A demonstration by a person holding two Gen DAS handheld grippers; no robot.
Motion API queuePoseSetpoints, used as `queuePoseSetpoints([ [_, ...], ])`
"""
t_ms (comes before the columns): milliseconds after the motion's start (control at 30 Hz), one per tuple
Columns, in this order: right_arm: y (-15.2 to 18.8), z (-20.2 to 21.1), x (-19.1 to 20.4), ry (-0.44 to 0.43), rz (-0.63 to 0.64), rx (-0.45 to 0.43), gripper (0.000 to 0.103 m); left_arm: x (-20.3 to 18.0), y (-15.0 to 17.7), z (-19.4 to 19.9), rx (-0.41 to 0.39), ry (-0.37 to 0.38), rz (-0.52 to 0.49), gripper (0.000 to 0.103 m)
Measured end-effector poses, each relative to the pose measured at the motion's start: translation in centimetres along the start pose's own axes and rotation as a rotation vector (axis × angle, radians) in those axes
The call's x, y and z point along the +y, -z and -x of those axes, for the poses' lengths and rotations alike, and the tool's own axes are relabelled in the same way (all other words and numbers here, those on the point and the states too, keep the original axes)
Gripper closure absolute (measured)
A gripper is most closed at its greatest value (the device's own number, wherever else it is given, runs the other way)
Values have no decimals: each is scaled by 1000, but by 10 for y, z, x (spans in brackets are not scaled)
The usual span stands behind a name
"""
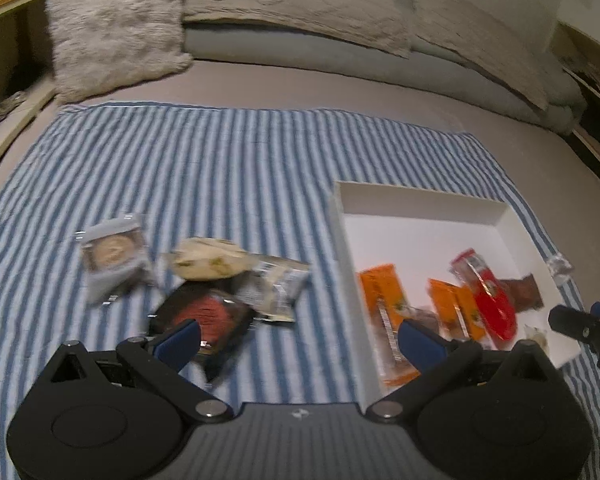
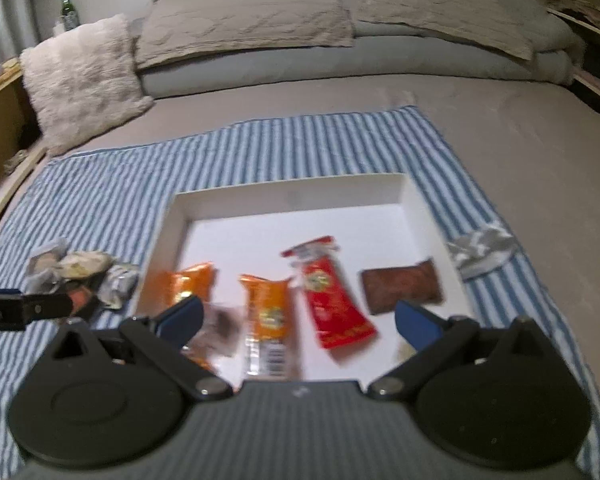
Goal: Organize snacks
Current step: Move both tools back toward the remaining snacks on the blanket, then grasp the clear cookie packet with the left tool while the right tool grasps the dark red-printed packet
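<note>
Both tools spread wide, empty, above crinkly foil snack packets in square white tray.

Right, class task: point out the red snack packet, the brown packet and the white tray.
red snack packet [image 2: 332, 304]: right wrist view, on the middle of its red body.
brown packet [image 2: 400, 288]: right wrist view, on its flat centre.
white tray [image 2: 288, 192]: right wrist view, on its far wall.

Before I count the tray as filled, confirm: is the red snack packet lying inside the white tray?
Yes, the red snack packet lies flat on the floor of the white tray, between an orange packet and a brown one.
</note>
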State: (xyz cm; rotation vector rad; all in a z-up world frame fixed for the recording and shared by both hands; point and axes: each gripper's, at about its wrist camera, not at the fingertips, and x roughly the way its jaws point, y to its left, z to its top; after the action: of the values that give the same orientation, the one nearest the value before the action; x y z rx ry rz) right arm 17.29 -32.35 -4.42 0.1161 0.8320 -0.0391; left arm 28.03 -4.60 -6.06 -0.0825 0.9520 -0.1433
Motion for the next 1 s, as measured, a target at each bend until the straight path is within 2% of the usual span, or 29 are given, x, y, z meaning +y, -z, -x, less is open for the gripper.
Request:
queuePoseSetpoints([
  [167, -4, -2, 32, -65, 27, 8, 0, 32, -2, 7, -29, -68, 45, 0],
  [433, -9, -15, 78, -112, 88, 24, 0, 80, -2, 12, -44, -141, 117, 0],
  [600, -18, -24, 101, -164, 82, -4, 0, 103, -3, 10, -45, -181, 165, 0],
  [700, -20, -29, 112, -203, 51, -22, 0, 113, -5, 10, -71, -217, 196, 0],
  [833, -26, -40, 133, -208, 55, -30, 0, 127, -13, 7, -126, -251, 237, 0],
  [1000, -33, -60, 152, -269, 158, 42, 0, 137, -24, -13, -113, -265, 236, 0],
])
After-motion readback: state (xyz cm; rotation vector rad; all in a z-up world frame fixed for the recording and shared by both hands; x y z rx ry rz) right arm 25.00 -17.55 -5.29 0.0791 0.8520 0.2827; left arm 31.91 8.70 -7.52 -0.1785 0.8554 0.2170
